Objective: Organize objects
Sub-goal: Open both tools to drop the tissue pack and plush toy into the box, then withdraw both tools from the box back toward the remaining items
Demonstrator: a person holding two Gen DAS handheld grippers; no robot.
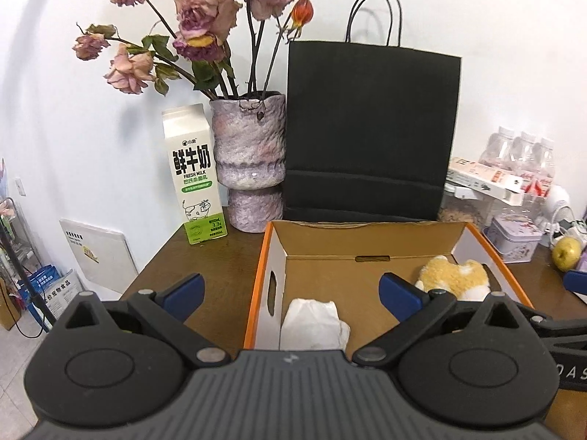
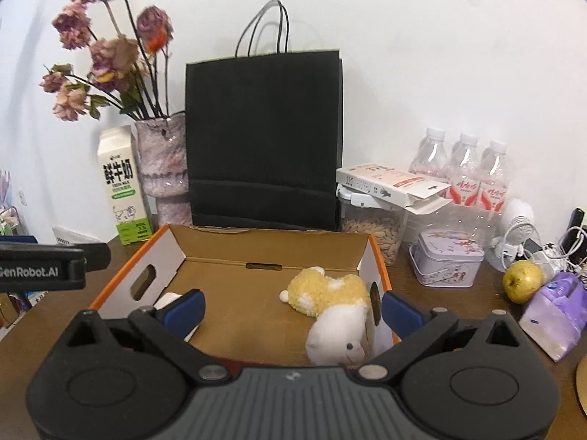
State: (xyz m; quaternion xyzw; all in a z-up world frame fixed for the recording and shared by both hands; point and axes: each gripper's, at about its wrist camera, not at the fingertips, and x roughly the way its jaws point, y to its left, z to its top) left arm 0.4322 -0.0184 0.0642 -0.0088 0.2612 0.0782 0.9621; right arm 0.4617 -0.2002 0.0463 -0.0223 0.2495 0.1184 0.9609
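Note:
An open cardboard box with orange edges (image 1: 256,275) (image 2: 381,267) sits on the brown table. Inside it lie a yellow and white plush toy (image 1: 455,277) (image 2: 330,293) at the right and a white tissue pack (image 1: 312,324) at the left front, which barely shows in the right wrist view (image 2: 167,299). My left gripper (image 1: 291,293) is open and empty above the box's left front. My right gripper (image 2: 291,308) is open and empty above the box's front, the plush between its fingers.
Behind the box stand a black paper bag (image 1: 370,128) (image 2: 264,139), a vase of dried roses (image 1: 249,161) and a milk carton (image 1: 194,176). To the right are water bottles (image 2: 462,172), a tin (image 2: 447,260), an apple (image 2: 522,280) and a purple tissue pack (image 2: 554,311).

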